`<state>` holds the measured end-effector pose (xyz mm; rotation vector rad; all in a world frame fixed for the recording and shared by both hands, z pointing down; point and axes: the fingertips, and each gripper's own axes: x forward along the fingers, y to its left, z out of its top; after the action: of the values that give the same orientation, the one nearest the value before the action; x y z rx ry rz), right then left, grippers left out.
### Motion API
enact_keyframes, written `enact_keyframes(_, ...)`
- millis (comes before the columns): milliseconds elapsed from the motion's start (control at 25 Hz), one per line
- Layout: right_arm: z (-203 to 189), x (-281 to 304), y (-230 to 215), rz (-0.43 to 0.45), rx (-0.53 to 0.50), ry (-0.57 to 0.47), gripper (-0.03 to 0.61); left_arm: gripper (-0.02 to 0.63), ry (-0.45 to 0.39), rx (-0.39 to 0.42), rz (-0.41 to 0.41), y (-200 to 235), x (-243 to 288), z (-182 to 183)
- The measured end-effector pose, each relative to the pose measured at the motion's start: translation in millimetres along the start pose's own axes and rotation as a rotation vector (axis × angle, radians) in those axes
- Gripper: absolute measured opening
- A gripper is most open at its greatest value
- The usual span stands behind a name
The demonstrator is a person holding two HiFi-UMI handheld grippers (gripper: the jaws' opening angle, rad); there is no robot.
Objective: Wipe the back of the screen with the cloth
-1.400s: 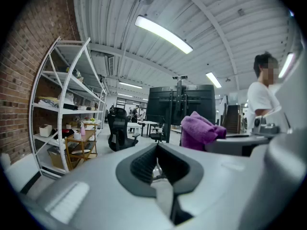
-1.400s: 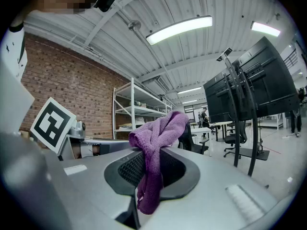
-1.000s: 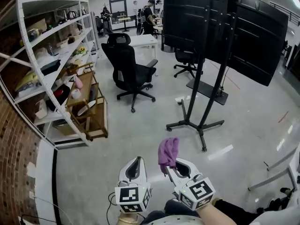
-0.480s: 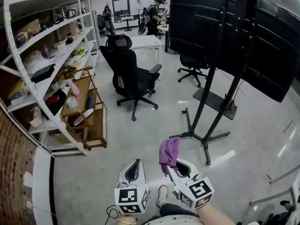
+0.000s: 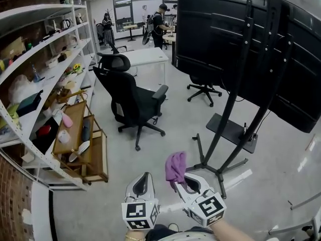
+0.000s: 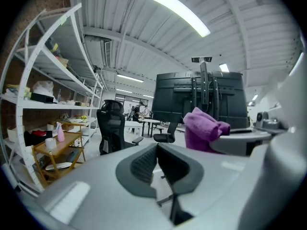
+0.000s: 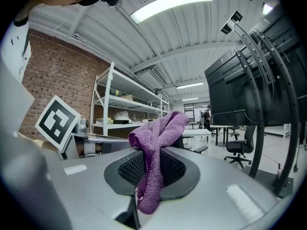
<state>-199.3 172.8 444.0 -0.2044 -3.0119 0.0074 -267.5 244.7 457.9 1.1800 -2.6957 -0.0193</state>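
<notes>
A large black screen point(image 5: 235, 39) on a wheeled black stand point(image 5: 228, 134) shows me its back, at the upper right of the head view and ahead in both gripper views point(image 6: 201, 97) point(image 7: 249, 87). My right gripper point(image 5: 186, 181) is shut on a purple cloth point(image 5: 176, 168) that bunches above its jaws and hangs down between them point(image 7: 156, 152). The cloth also shows in the left gripper view point(image 6: 204, 131). My left gripper point(image 5: 144, 181) is beside it, shut with nothing between its pads. Both grippers are well short of the screen.
A black office chair point(image 5: 128, 102) stands on the floor left of the stand. White shelving point(image 5: 35, 79) with a wooden cart point(image 5: 80, 144) lines the left wall. A white table point(image 5: 145, 56), another chair point(image 5: 203, 87) and people point(image 5: 159, 19) are farther back.
The view has advanced toward the screen; its stand and the office chair are closer and lower in the frame. Both grippers keep their pose, the cloth still held in the right one.
</notes>
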Motion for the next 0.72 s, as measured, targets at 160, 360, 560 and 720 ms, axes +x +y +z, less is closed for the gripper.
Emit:
enact_keyframes(160,12,35,-53,-0.037,-0.034,-0.001,0.057,0.008,0.003,0.014,-0.056,-4,68,17)
enact_keyframes(360,30,86,-127,-0.099,-0.108,0.009,0.057,0.008,-0.002,0.057,-0.151,-9,157,37)
enact_keyframes(560,55,156,-207,-0.194,-0.154,0.004,0.057,0.008,-0.011,0.099,-0.236,1,266,69)
enact_keyframes(720,85,221,-268,-0.275,-0.186,0.000,0.057,0.008,-0.013,0.104,-0.309,20,355,111)
